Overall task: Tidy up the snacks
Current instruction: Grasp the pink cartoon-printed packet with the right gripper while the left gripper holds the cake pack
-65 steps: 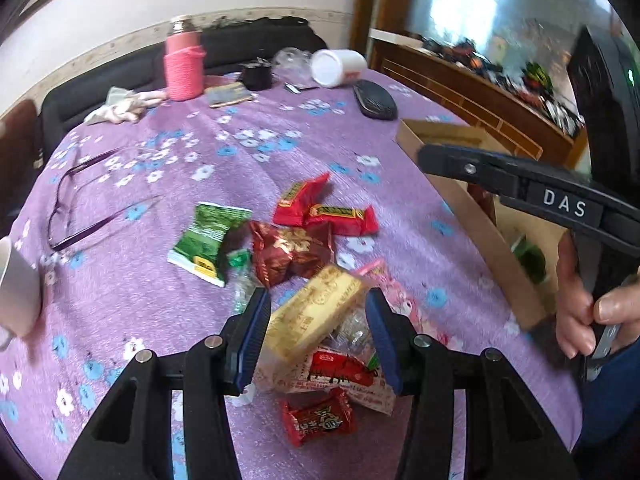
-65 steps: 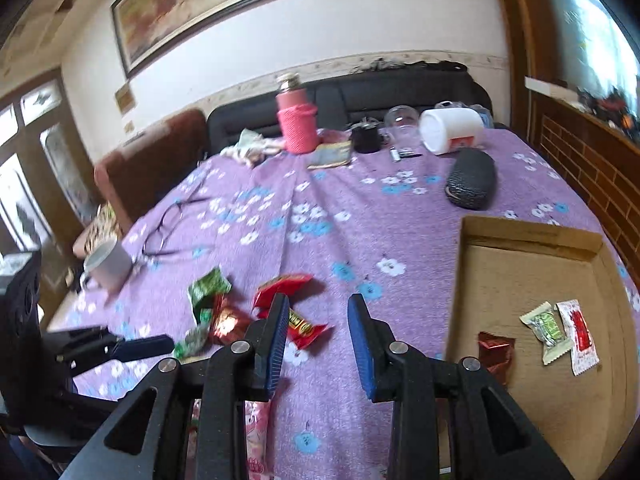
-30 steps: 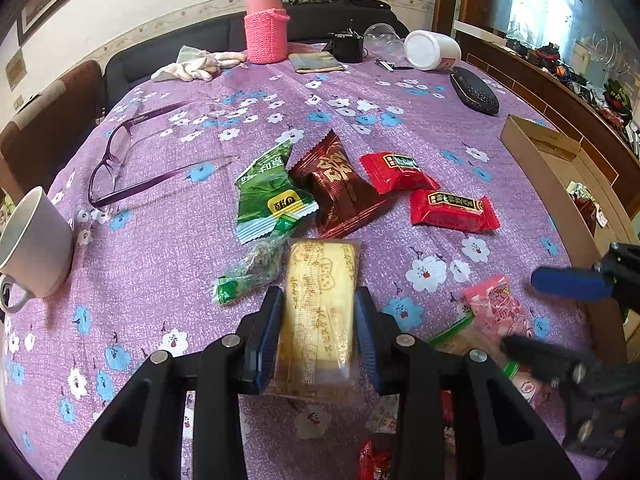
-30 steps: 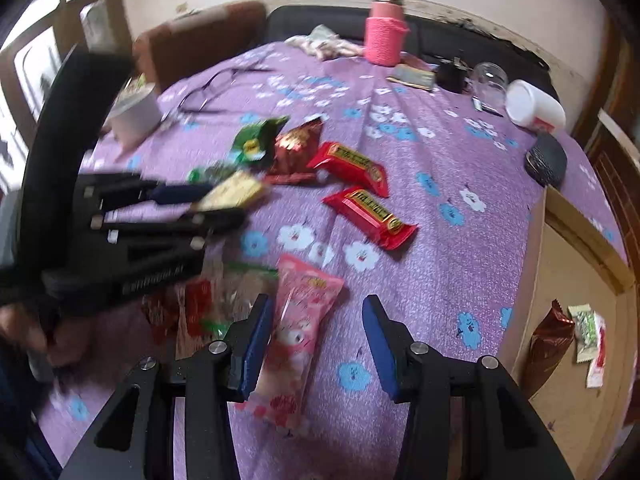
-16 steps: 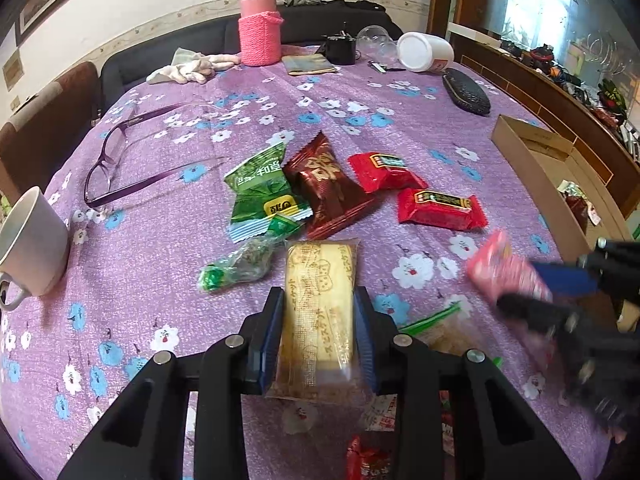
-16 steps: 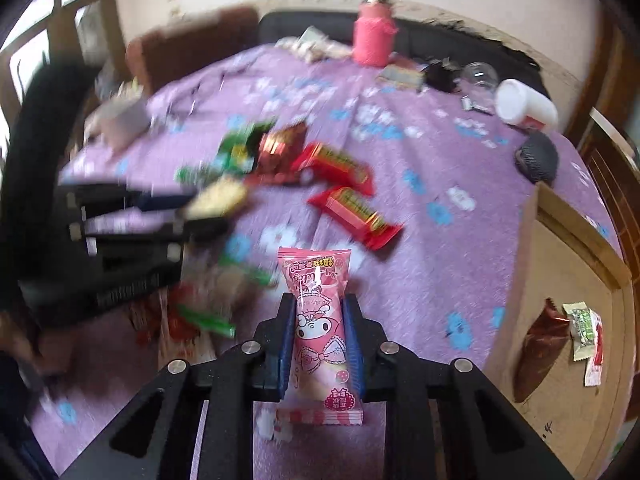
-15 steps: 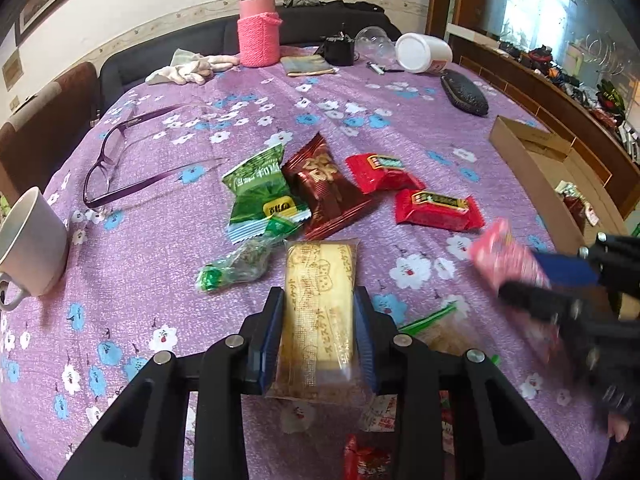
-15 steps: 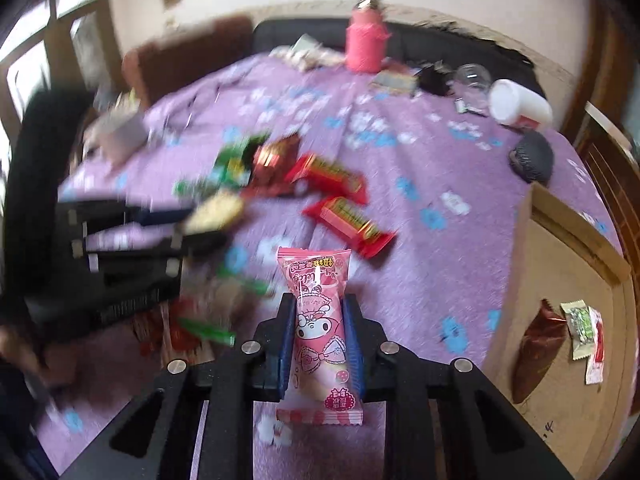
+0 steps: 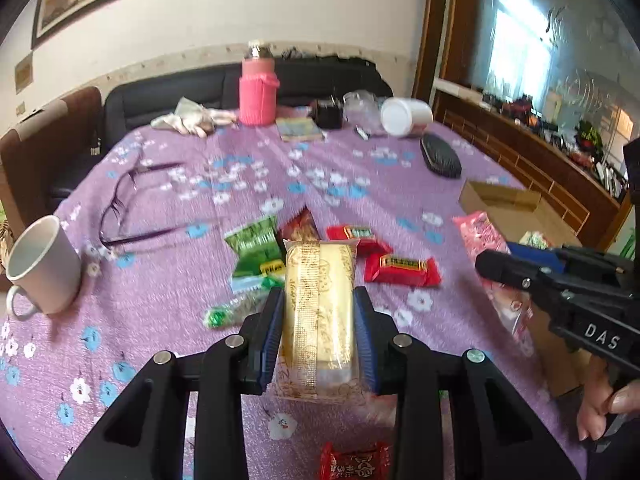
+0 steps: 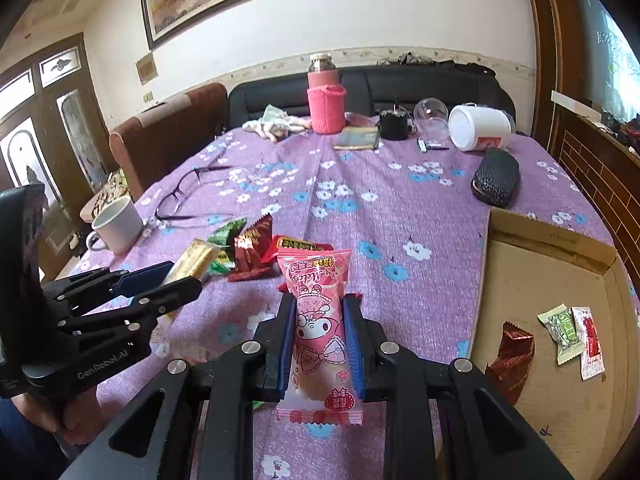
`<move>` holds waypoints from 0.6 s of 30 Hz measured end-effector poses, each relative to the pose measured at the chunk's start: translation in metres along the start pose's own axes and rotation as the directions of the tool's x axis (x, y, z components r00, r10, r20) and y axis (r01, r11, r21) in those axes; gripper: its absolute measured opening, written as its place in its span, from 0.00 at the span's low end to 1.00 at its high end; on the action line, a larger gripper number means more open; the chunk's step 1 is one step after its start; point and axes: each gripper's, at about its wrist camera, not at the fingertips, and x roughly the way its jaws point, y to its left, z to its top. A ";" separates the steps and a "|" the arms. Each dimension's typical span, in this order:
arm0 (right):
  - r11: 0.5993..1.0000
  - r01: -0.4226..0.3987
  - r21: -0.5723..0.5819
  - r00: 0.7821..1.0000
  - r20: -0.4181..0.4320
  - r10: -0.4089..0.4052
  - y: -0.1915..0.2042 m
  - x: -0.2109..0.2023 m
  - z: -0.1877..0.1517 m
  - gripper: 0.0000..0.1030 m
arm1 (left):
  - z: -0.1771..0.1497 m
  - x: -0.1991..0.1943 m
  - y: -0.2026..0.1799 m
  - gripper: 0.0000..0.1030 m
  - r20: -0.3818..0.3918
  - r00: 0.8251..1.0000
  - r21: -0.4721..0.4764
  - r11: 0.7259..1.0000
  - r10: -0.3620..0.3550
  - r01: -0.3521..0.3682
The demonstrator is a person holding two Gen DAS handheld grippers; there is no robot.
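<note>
both packs lifted | left gripper [image 9: 319, 322] jaws grip biscuit pack [image 9: 318, 304] | right gripper [image 10: 320, 338] jaws grip pink pack [image 10: 320, 320]

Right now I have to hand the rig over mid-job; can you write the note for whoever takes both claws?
Left claw: shut on the yellow biscuit pack, lifted off the table.
Right claw: shut on the pink candy bag, also in the air.
Done: three snacks already lie in the cardboard box on the right: a dark red wrapper, a green packet, a red-and-white sachet.
Left: drop both held snacks in the box, then collect the green pack, brown wrapper, two red bars and the rest off the purple cloth.
</note>
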 end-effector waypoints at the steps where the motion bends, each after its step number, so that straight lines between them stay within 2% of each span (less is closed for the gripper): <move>1: 1.000 0.000 -0.003 1.000 0.010 0.000 0.000 -0.001 0.000 0.24 | 0.001 -0.002 0.001 0.32 0.012 1.000 -0.005 1.000 0.002 -0.001; 11: 1.000 0.004 -0.018 1.000 -0.001 -0.004 0.006 0.004 -0.004 0.24 | -0.001 -0.005 -0.007 0.32 0.032 0.999 0.033 0.999 0.037 -0.038; 18: 1.000 0.009 -0.016 1.000 -0.011 -0.009 0.006 0.007 -0.005 0.24 | -0.002 -0.002 -0.008 0.32 0.019 0.999 0.041 0.998 0.044 -0.045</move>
